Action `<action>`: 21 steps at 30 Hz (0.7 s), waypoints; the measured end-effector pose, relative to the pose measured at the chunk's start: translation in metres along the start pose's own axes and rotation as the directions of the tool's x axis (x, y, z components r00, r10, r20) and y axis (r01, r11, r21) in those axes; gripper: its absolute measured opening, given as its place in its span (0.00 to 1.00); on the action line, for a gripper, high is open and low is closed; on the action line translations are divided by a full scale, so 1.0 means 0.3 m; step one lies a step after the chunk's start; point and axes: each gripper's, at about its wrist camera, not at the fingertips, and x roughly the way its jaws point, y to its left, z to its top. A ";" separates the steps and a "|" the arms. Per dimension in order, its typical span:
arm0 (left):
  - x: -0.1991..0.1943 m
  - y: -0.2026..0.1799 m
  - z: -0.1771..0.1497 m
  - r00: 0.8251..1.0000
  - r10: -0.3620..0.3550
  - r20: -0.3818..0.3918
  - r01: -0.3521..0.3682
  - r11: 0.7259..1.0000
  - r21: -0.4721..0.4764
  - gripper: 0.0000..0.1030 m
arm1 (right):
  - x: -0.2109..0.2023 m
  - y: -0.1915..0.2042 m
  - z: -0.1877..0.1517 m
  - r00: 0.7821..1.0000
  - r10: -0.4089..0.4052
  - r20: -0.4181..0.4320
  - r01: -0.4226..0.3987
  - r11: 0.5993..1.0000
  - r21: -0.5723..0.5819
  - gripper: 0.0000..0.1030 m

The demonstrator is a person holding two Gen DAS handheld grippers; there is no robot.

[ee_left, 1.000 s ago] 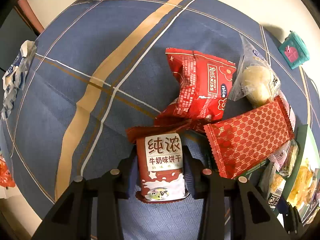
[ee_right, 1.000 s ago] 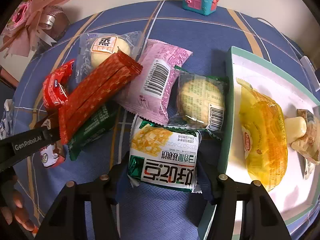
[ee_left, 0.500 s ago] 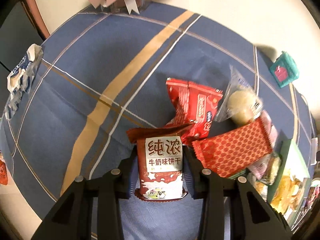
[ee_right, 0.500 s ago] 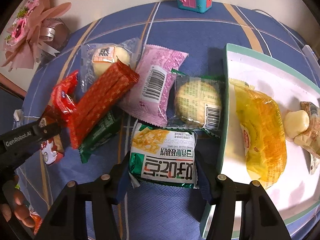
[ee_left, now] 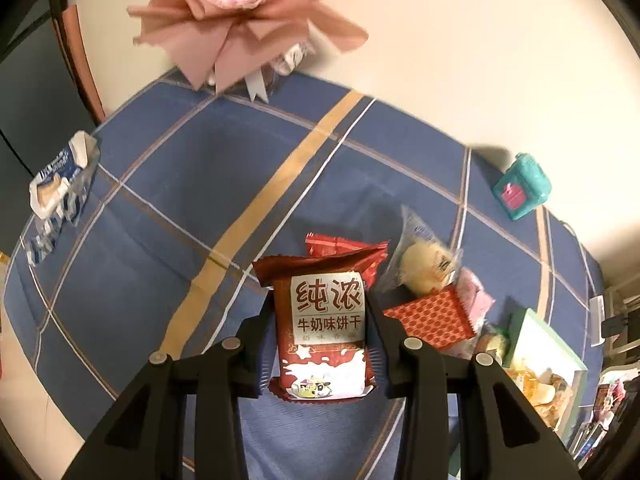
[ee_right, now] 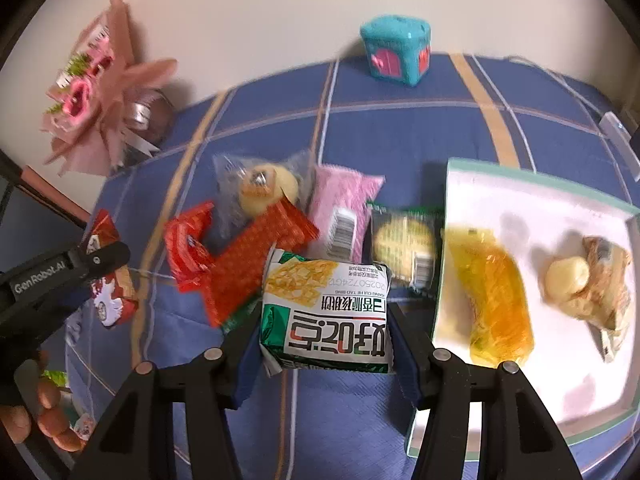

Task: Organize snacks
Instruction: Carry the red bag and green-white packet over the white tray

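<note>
Snacks sit clamped in both your grippers. Your left gripper (ee_left: 322, 320) pinches a glossy brown-red biscuit pack (ee_left: 325, 320) with a white label and a milk-splash print, its crimped top edge pointing away from you, held above the cloth (ee_left: 180, 184). Your right gripper (ee_right: 326, 320) squeezes a green-and-white cracker pack (ee_right: 326, 312), a puffy rectangular pillow with printed crackers on it, just left of the tray (ee_right: 560, 208).

That tray is white with a mint rim; in it lie a translucent yellow pack (ee_right: 494, 300) and a crinkled clear wrapper with a pale round bun (ee_right: 588, 284).

Past the cracker pack, loose packets crowd together on the blue plaid cloth: a long red patterned bar (ee_right: 256, 264), a shiny red pouch (ee_right: 186, 248), a pink pack with a barcode (ee_right: 344, 212), a clear green-edged pack with a round cake (ee_right: 404, 244) and a clear bag with a pale bun (ee_right: 264, 192).

Farther back stand a teal toy house (ee_right: 396, 52) and a pink paper bouquet (ee_left: 240, 20) by the wall.
</note>
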 end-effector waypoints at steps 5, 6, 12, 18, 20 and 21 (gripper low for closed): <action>-0.045 -0.024 0.002 1.000 -0.004 0.030 0.003 1.000 0.012 0.40 | -0.062 -0.004 -0.003 0.999 0.008 0.032 -0.008 1.000 0.005 0.57; -0.044 -0.031 0.000 1.000 -0.005 0.031 0.005 1.000 0.012 0.40 | -0.069 -0.010 -0.004 0.999 0.009 0.035 -0.009 1.000 0.009 0.57; -0.050 -0.075 -0.018 0.999 -0.020 0.030 0.019 0.999 0.033 0.40 | -0.047 -0.034 0.002 0.999 0.003 0.032 -0.004 0.999 0.037 0.57; -0.051 -0.154 -0.047 0.999 -0.043 0.022 0.041 0.996 0.077 0.40 | -0.082 -0.106 0.008 0.998 -0.018 0.054 0.014 0.997 0.077 0.57; -0.050 -0.193 -0.065 0.998 -0.055 0.017 0.053 0.994 0.098 0.40 | -0.095 -0.135 0.008 0.998 -0.025 0.060 0.019 0.995 0.094 0.57; -0.051 -0.213 -0.070 0.998 -0.059 0.016 0.057 0.992 0.109 0.40 | -0.103 -0.155 0.008 0.998 -0.027 0.063 0.020 0.994 0.107 0.57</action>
